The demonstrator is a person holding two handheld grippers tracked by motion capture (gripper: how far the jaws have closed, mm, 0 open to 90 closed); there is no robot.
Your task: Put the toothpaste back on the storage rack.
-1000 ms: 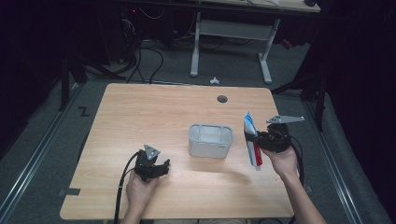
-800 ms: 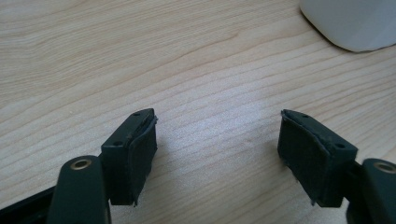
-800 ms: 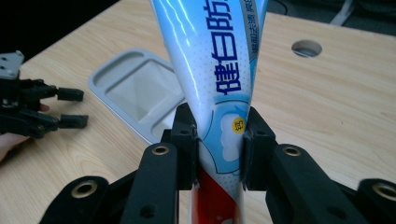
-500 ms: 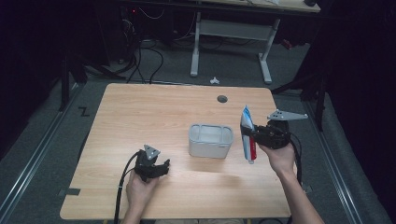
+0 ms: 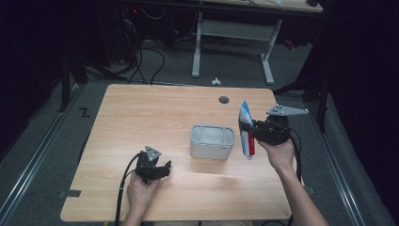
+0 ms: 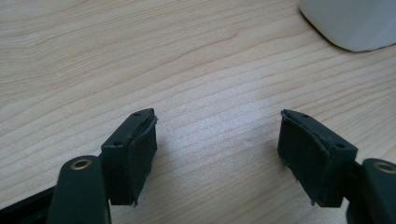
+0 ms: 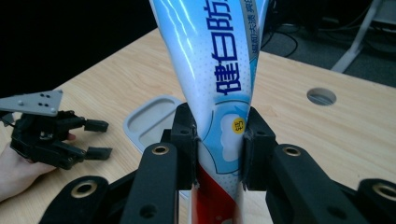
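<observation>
I see the wooden counter (image 5: 141, 113) spread across the high view, with dark floor around it where cables and a second desk's legs are hard to make out. Near the counter's middle sits the grey lidded box (image 5: 212, 141); in the left gripper view only a pale corner of it (image 6: 355, 23) shows, cut off at the top edge, and in the right gripper view it (image 7: 152, 119) is half hidden behind the tube. My right claw (image 5: 248, 129) is clamped on the toothpaste tube (image 5: 245, 129), which hangs upright above the counter's right side, just right of the box and apart from it. In the right gripper view the pads press both flanks of the tube (image 7: 219, 84); its top is cut off by the frame and its red lower end is hidden between the arms of the claw (image 7: 218, 149). My left claw (image 5: 160, 170) rests at the counter's near left, well apart from the box, jaws spread wide with nothing but bare wood between them (image 6: 217, 154). Compared with a second ago, the tube is higher and nearer the box, while the left claw has stayed put.
</observation>
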